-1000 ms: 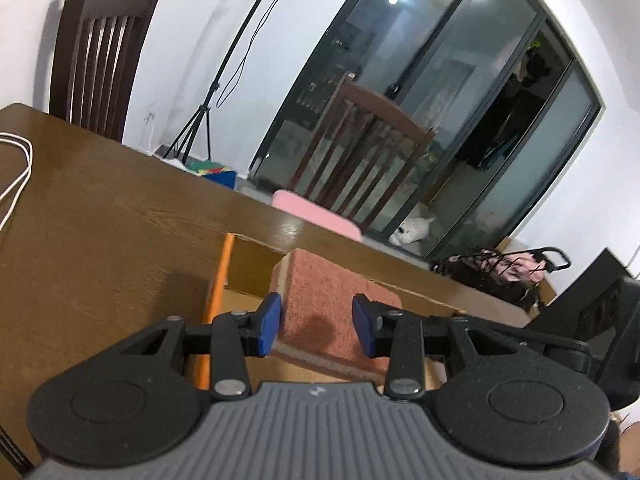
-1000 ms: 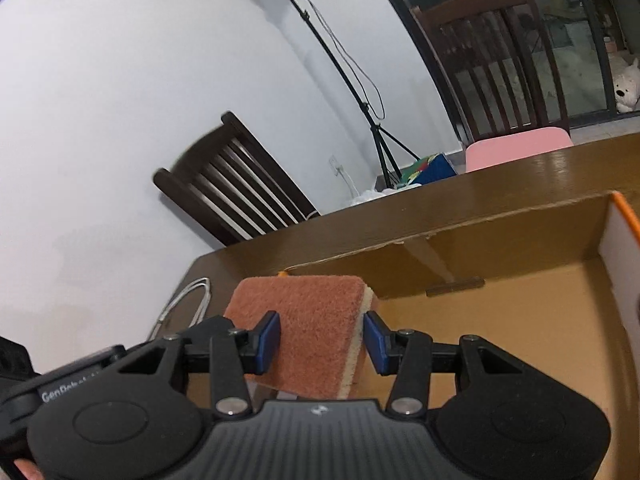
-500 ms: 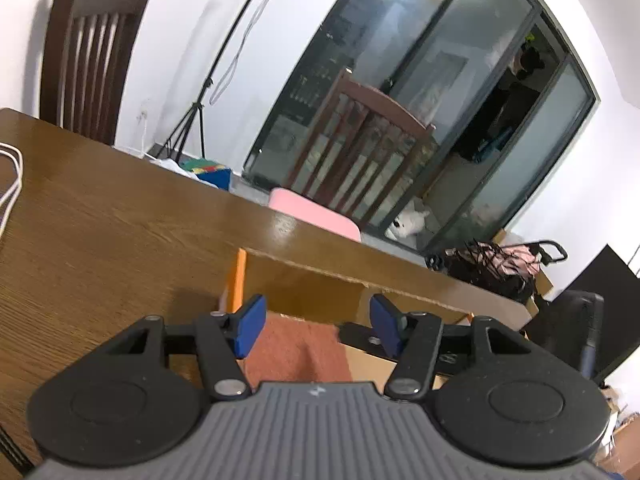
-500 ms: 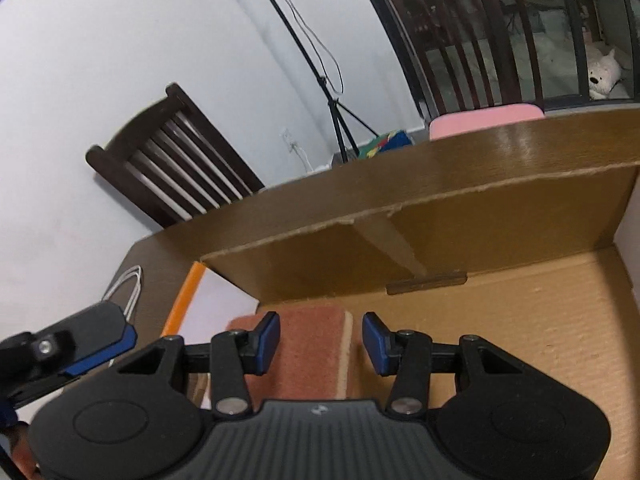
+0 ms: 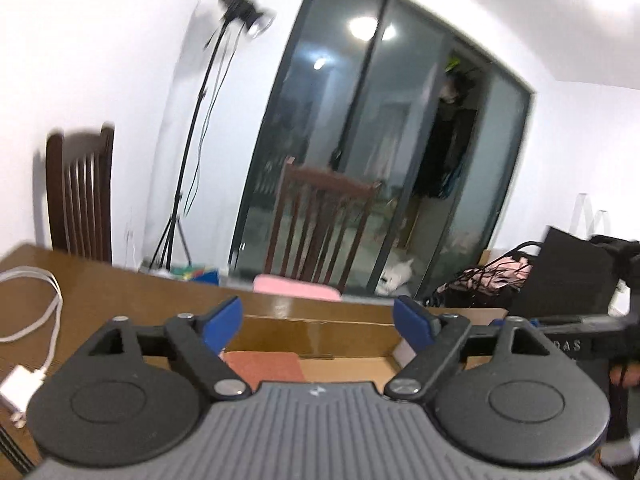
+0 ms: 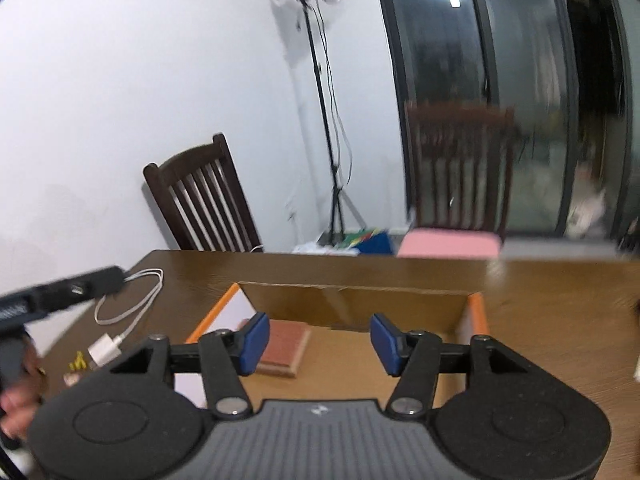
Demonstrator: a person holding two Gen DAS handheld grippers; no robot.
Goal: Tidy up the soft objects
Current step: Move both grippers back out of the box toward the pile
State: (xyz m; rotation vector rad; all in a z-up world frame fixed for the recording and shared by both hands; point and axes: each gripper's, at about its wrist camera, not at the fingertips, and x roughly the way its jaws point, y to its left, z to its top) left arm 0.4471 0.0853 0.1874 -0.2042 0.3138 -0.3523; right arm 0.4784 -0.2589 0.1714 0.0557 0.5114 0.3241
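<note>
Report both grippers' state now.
Left gripper: open, holding nothing.
Right gripper: open, holding nothing; sponge lies in the box.

Sponge (image 6: 285,346) in box (image 6: 352,307) on table (image 6: 560,300)

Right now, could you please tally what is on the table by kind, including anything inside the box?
Sponge: 1
Box: 1
Cable: 1
Total: 3, leaving aside a few small bits by the cable plug, too blurred to name.
</note>
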